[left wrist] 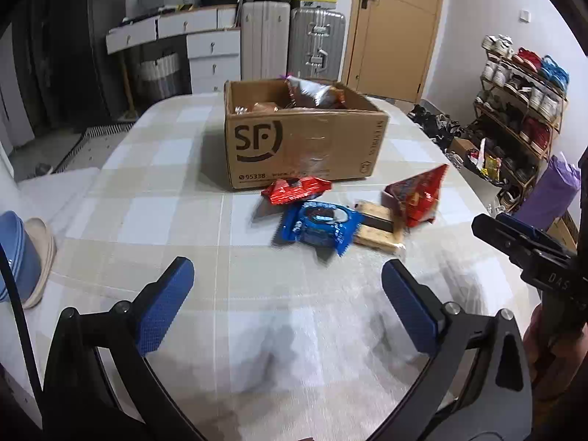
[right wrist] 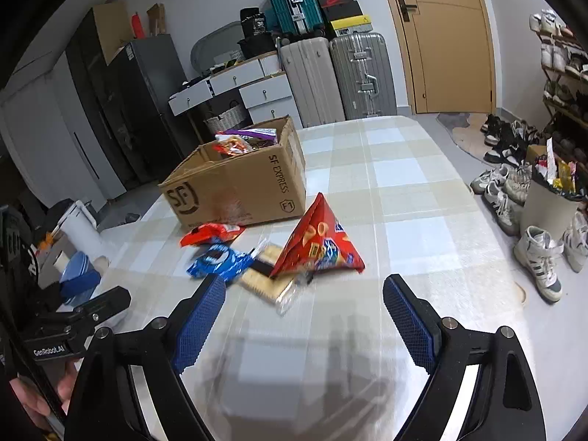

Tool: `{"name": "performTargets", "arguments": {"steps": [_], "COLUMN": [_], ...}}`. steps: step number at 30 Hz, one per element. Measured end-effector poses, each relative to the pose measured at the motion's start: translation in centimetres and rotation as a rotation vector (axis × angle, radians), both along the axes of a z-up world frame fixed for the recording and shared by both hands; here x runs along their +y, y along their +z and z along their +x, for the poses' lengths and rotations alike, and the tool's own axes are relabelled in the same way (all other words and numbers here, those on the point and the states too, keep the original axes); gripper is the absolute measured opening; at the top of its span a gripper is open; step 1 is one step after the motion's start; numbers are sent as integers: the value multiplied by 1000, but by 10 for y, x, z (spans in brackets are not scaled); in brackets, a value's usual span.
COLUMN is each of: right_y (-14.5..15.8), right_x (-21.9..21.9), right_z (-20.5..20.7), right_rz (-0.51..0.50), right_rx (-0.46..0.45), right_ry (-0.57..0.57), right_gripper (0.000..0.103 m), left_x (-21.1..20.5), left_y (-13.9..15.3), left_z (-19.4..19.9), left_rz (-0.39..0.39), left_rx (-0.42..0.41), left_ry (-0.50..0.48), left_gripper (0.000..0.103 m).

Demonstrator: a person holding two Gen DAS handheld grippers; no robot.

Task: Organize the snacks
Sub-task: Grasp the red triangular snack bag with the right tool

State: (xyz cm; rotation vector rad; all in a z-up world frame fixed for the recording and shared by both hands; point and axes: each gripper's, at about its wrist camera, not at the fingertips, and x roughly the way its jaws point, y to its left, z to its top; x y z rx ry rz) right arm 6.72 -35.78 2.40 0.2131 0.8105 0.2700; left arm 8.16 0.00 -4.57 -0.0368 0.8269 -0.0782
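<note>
An open cardboard box (left wrist: 301, 147) marked SF stands on the checked table and holds several snack packs (left wrist: 312, 93); it also shows in the right wrist view (right wrist: 239, 187). In front of it lie a small red pack (left wrist: 296, 190), a blue cookie pack (left wrist: 319, 226), a clear-wrapped cracker pack (left wrist: 378, 226) and a red pyramid-shaped bag (left wrist: 419, 193). The same four show in the right wrist view: red pack (right wrist: 211, 234), blue pack (right wrist: 220, 260), crackers (right wrist: 268, 279), pyramid bag (right wrist: 318, 242). My left gripper (left wrist: 286, 286) is open and empty, short of the snacks. My right gripper (right wrist: 305, 307) is open and empty, just before the crackers.
The table (left wrist: 183, 202) has a rounded edge. Blue bowls (left wrist: 18, 257) sit off its left side. Suitcases (left wrist: 290, 44), drawers and a door stand behind. A shoe rack (left wrist: 522, 110) and loose shoes (right wrist: 536, 257) are on the right.
</note>
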Motion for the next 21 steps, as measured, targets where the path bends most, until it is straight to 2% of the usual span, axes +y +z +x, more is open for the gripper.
{"name": "performTargets", "arguments": {"steps": [9, 13, 16, 19, 21], "right_y": [-24, -47, -59, -69, -75], "right_x": [14, 18, 17, 17, 14], "right_z": [55, 85, 99, 109, 110], "right_rz": [-32, -33, -25, -31, -25], "right_rx": [33, 120, 153, 185, 200], "right_ry": [14, 15, 17, 21, 17], "right_gripper": [89, 89, 89, 76, 73], "left_x": [2, -2, -5, -6, -6], "left_y": [-28, -39, -46, -51, -52], "left_z": [63, 89, 103, 111, 117], "left_rz": [22, 19, 13, 8, 3], "left_rx": [69, 91, 102, 109, 110], "left_ry": [17, 6, -2, -11, -10], "left_gripper": [102, 102, 102, 102, 102]}}
